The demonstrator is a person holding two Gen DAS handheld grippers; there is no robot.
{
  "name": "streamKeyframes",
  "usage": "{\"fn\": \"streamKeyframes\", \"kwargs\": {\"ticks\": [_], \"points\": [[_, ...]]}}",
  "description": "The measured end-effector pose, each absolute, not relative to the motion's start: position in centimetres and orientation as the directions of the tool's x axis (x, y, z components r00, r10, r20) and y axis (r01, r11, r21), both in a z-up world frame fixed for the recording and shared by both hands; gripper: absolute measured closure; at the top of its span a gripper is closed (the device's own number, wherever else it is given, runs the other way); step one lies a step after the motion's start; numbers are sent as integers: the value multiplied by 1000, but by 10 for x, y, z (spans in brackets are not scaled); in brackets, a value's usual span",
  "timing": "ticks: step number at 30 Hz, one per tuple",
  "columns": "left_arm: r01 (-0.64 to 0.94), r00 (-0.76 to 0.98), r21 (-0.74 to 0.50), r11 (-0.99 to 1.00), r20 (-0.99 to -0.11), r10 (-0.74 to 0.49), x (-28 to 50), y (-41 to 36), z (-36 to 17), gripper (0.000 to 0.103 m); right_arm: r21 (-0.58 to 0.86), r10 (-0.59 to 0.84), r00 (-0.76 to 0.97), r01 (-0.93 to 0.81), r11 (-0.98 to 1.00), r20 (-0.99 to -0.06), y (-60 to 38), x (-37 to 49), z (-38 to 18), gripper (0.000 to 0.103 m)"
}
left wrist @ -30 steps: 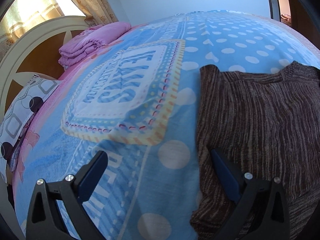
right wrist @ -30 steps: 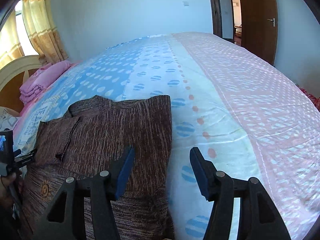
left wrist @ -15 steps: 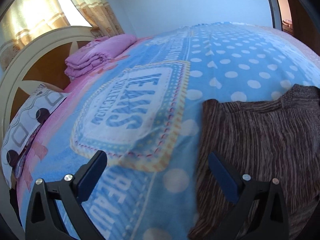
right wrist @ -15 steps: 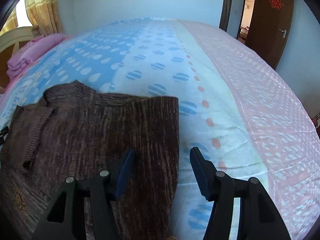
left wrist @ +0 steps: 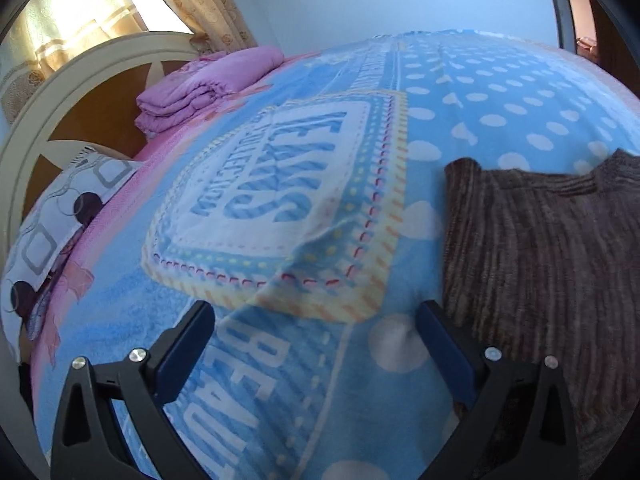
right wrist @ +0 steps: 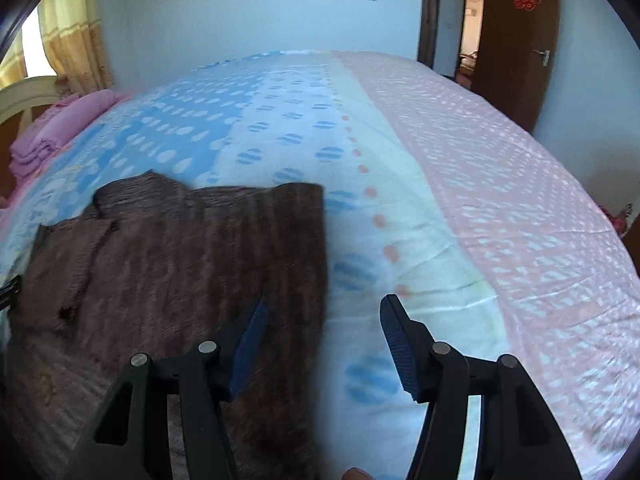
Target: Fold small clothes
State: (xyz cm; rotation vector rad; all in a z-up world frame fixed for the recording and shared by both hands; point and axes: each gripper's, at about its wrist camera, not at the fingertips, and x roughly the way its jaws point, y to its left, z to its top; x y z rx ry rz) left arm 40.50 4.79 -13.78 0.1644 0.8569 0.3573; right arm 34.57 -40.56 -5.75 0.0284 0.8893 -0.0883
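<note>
A brown knitted sweater [right wrist: 180,264] lies flat on the bed, partly folded, collar toward the far side. In the left wrist view the sweater [left wrist: 552,260] fills the right side. My left gripper [left wrist: 316,320] is open and empty above the blue blanket, its right finger just beside the sweater's left edge. My right gripper [right wrist: 320,316] is open and empty, its left finger over the sweater's right edge, its right finger over the bare sheet.
The bed has a blue polka-dot blanket [left wrist: 280,200] and a pink dotted sheet [right wrist: 500,184]. A folded pink quilt [left wrist: 200,84] and a patterned pillow [left wrist: 48,216] lie by the headboard [left wrist: 60,100]. A brown door [right wrist: 516,40] stands at the far right.
Both grippers have pulled back toward me and risen slightly. The sweater sits farther off in both views. Both stay open.
</note>
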Motion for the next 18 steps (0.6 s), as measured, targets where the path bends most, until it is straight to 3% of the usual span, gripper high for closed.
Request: {"fn": "streamKeyframes", "kwargs": {"ticks": [4, 7, 9, 18], "points": [[-256, 689, 199, 946, -649, 323, 379, 42, -112, 1, -119, -127, 585, 52, 992, -801, -391, 339, -74, 42], [-156, 668, 237, 959, -690, 279, 380, 18, -124, 0, -75, -123, 580, 106, 992, -805, -414, 338, -80, 41], [-157, 621, 310, 938, -707, 338, 385, 14, -141, 0, -40, -117, 579, 144, 989, -807, -429, 333, -81, 41], [-192, 611, 211, 959, -739, 285, 378, 35, -144, 0, -43, -133, 605, 160, 986, -785, -434, 321, -80, 39]]}}
